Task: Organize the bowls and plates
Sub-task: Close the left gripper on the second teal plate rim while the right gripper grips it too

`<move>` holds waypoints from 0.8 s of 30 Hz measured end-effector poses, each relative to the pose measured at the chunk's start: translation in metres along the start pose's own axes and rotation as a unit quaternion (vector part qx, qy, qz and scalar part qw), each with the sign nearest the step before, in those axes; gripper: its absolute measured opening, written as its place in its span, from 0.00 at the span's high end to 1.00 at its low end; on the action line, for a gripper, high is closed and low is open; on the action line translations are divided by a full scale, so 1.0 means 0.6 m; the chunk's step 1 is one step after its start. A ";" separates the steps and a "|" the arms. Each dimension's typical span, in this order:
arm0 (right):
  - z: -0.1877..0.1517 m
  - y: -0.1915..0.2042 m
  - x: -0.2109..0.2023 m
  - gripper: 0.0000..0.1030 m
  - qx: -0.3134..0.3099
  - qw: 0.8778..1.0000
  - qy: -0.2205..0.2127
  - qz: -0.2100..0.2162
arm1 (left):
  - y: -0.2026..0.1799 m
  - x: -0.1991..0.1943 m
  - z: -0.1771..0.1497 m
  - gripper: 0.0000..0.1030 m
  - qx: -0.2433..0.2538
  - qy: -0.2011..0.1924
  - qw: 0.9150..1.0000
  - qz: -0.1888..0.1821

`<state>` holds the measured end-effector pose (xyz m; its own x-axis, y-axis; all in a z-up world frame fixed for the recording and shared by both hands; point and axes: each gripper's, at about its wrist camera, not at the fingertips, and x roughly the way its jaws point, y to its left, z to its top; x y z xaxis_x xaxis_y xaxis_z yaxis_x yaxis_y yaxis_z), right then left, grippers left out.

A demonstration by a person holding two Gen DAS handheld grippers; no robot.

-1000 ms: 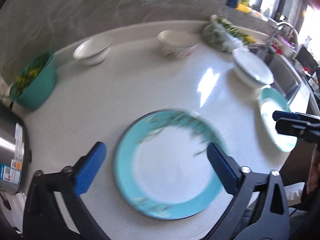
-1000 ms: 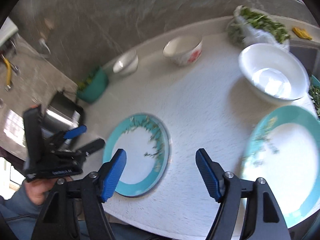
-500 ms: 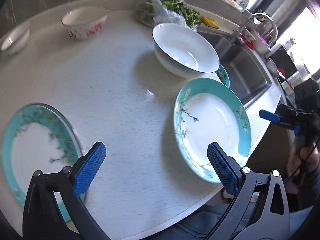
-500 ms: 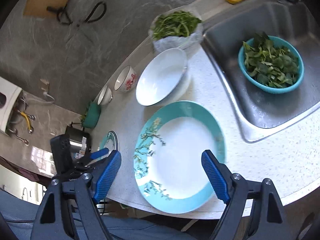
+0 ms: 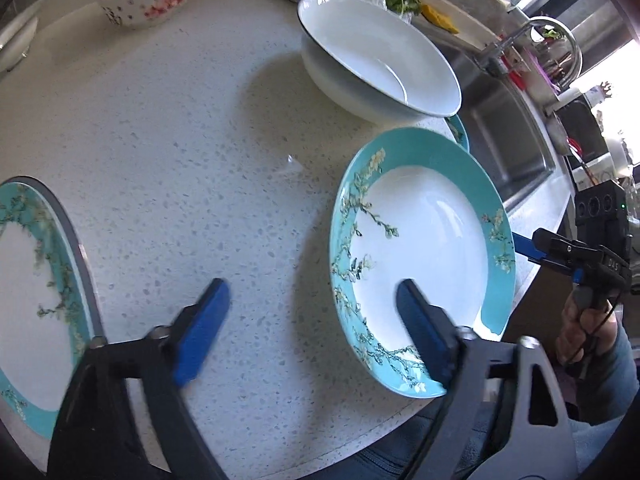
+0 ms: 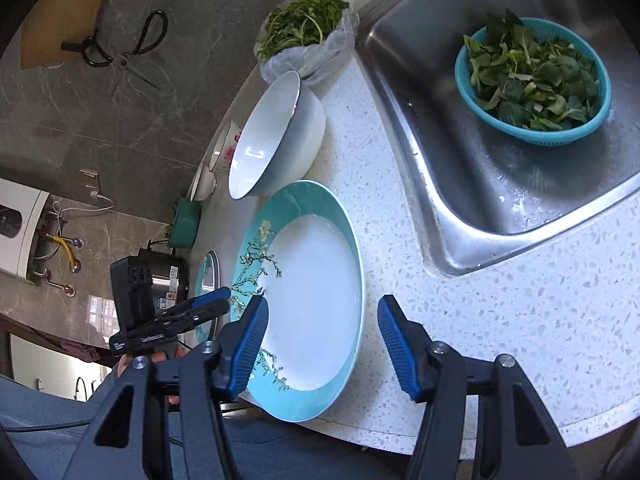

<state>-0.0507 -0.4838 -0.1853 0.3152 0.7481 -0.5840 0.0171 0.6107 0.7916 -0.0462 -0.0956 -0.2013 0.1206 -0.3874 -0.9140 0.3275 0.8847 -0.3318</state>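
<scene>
Left claw [image 5: 308,320] hangs over the near left rim of a teal-rimmed plate [image 5: 424,240], its jaws closing; one finger lies over the plate's white well, the other over bare table [image 5: 200,140], and the pads press on nothing. Right claw [image 6: 320,344] approaches the same plate [image 6: 308,300] from the opposite side, jaws likewise closing, straddling the right rim without a grip yet.

Step in hand, as judged: both claws converging on this plate at the table's front edge to lift it. The next move calls for each claw to settle over the rim and pinch it before raising the plate level, probably toward the second teal plate [image 5: 36,280] at the far left.

Behind the plate sits a large white bowl [image 5: 376,72], just beside it; farther back a flowered bowl [image 5: 148,0].

The left view alone shows the second plate broadly and the hand [image 5: 580,332] carrying the right claw. The right view alone shows the sink [image 6: 500,184] holding a teal basket of greens [image 6: 532,80], and scissors [image 6: 124,48] on the wall.
</scene>
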 end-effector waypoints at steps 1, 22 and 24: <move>0.000 -0.003 0.003 0.42 0.001 1.000 0.004 0.001 | 0.001 0.005 -0.001 0.45 -0.001 0.004 1.000 -0.001; 0.010 -0.042 0.051 0.64 0.044 0.996 0.071 0.039 | -0.005 0.036 0.032 0.89 0.014 0.031 0.997 -0.064; 0.007 -0.045 0.052 0.72 0.053 0.995 0.072 0.042 | -0.010 0.037 0.037 0.91 0.025 0.033 0.997 -0.065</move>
<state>-0.0373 -0.4779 -0.2241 0.1803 0.8294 -0.5287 0.0999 0.5193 0.8487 -0.0250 -0.1153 -0.2143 0.0119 -0.4780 -0.8783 0.3833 0.8134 -0.4375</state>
